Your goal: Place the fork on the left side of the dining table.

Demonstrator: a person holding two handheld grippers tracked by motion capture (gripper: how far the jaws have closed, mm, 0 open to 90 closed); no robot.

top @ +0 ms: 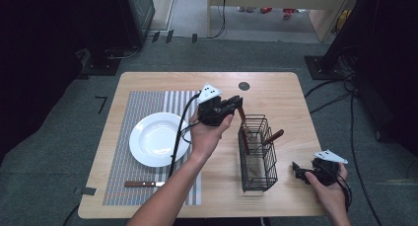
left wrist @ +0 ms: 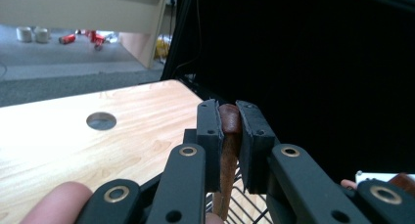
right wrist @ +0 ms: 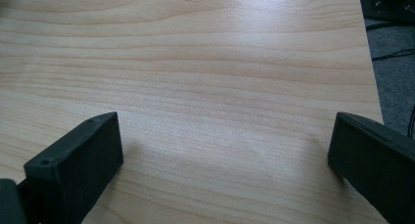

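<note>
Wooden-handled utensils: two in the wire basket (top: 257, 154), one knife (top: 143, 184) outside.

The desk (top: 276, 88) is seen whole from above and in front by the high view. Its far edge is looked along closely from the left gripper view; bare wood, probably its right part, is viewed near by the right gripper view.

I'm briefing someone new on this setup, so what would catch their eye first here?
The left gripper, raised over the black wire basket near the table's right side, jaws shut on a brown wooden handle. Next, the white plate on the striped placemat. The right gripper waits open by the near right corner.
</note>
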